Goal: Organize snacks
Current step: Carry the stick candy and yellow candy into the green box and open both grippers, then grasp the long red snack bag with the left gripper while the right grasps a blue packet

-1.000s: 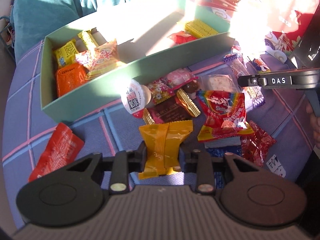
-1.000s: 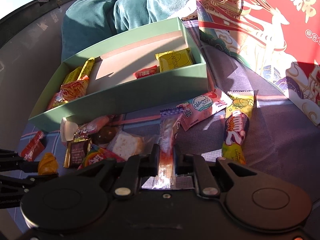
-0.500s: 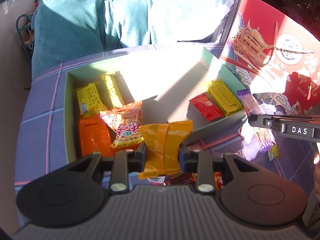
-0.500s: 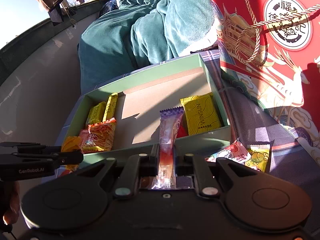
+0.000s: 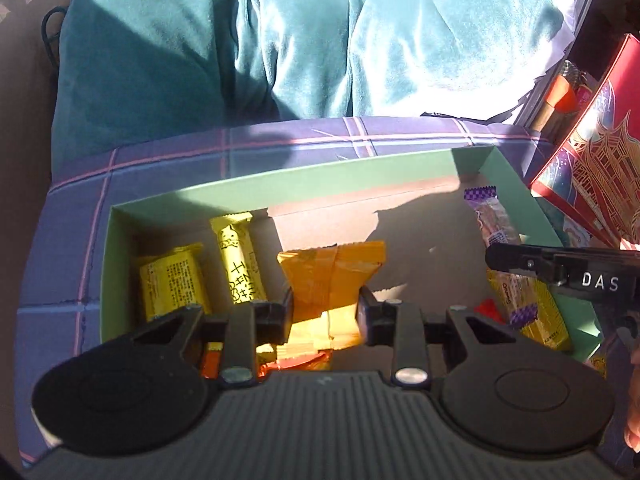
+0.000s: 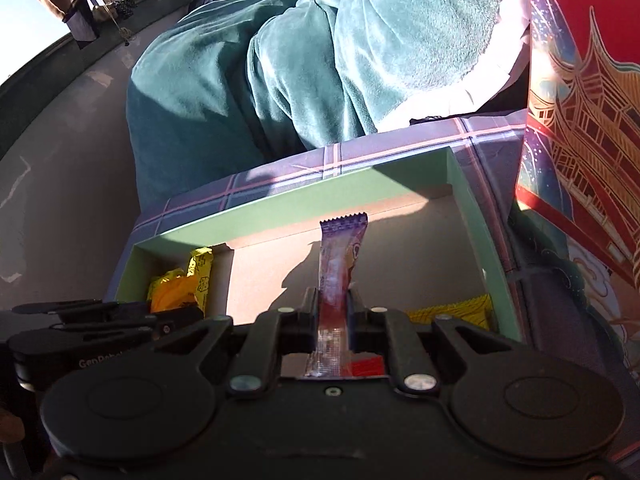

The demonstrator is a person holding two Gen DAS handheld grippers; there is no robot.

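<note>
1. Orange snack packet (image 5: 332, 276) is pinched in the left gripper (image 5: 325, 312), up over the green box (image 5: 280, 184).
2. Purple stick snack (image 6: 340, 264) is clamped upright in the right gripper (image 6: 331, 322), above the box's bare floor.
3. Yellow bars (image 5: 238, 264) lie at the box's left end.

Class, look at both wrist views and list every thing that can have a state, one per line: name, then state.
Left tongs: shut on the orange packet.
Orange packet: gripped, held over the box.
Right tongs: shut on the purple stick packet.
Purple stick packet: gripped, standing up from the jaws over the box.
Green box: open, no lid, partly filled.
Yellow packets: lying in the box's left end.
</note>
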